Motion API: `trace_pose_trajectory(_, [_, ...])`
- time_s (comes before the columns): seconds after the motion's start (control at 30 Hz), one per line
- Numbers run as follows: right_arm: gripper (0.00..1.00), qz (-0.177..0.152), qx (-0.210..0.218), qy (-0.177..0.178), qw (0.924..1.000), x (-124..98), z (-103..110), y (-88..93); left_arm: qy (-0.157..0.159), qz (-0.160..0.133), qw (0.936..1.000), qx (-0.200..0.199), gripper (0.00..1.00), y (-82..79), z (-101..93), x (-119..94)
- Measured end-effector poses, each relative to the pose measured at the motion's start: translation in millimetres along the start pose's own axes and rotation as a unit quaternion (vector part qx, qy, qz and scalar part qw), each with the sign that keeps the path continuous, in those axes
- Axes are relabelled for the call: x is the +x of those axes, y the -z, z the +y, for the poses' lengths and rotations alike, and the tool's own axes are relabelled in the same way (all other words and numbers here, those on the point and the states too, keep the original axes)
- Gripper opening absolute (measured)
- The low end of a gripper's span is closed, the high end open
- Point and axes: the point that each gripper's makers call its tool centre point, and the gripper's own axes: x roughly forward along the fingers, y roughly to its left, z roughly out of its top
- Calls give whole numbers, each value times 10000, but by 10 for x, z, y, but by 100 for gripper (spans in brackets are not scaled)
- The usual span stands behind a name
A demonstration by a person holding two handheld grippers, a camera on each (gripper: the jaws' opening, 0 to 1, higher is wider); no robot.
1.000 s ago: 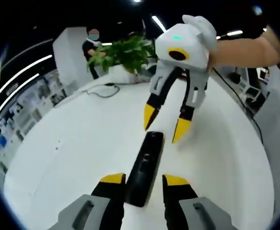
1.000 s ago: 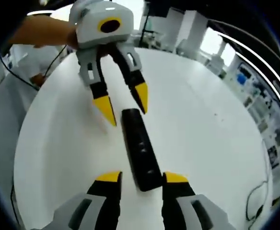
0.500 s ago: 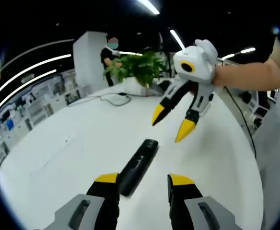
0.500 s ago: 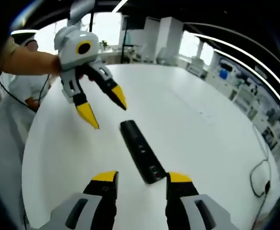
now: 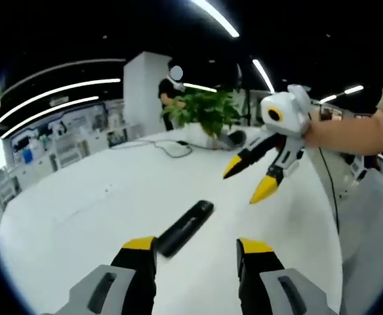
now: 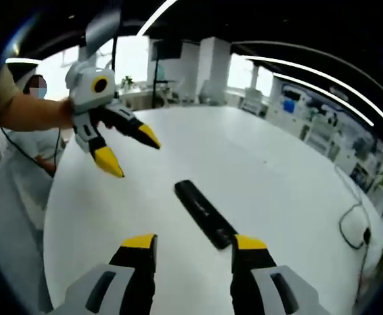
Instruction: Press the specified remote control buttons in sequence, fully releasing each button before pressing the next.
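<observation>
The remote control [image 5: 185, 228] lies flat on the white counter [image 5: 80, 216], just ahead of the left tongs [image 5: 197, 248] and angled away toward the right tongs [image 5: 249, 180]. Neither pair touches it. Seen from the opposite end, the remote control [image 6: 206, 213] sits just beyond the right tongs [image 6: 195, 244], with the left tongs [image 6: 129, 152] raised well beyond its far end.

Both pairs stand open with nothing between the jaws. Both are held clear above the counter, apparently so that every button is fully released and the remote stays unobstructed. Its button face is too dark to read, so the final state cannot be confirmed.

Beyond the right tongs in the left gripper view are a potted plant [image 5: 211, 113] and a cable [image 5: 172, 147], well apart from the remote.
</observation>
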Motion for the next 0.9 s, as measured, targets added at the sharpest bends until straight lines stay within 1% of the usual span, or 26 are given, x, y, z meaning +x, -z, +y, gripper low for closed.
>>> trace_pose_trajectory(0.07, [44,-53,25,34,10000,-45,49,-8,-44,-36,10000,-32,50,5,-17,-52])
trace_pose_trajectory(0.13, [45,-137,83,68,9998,-89,88,-22,-54,-141,9996,-241,52,-24,-108,-96])
trace_pose_trajectory(0.17, [45,-192,124,87,9997,-118,111,-32,-68,-246,9990,-371,52,-49,-118,-129])
trace_pose_trajectory(0.2, [45,-223,149,110,9996,-135,116,-34,-82,-288,9987,-412,52,-60,-125,-153])
trace_pose_trajectory(0.4, [50,-412,274,262,9984,-278,164,-45,-249,-418,9976,-499,55,-88,-137,-333])
trace_pose_trajectory(0.5, [51,-497,361,305,9976,-353,208,-50,-348,-522,9962,-605,55,-102,-141,-428])
trace_pose_trajectory(0.6, [51,-614,417,380,9965,-435,253,-66,-416,-569,9955,-626,56,-95,-187,-515])
trace_pose_trajectory(0.77, [52,-726,505,432,9951,-539,354,-68,-433,-618,9947,-696,58,-85,-293,-620])
trace_pose_trajectory(0.9, [53,-892,567,483,9932,-621,435,-83,-477,-705,9934,-769,60,-87,-349,-708])
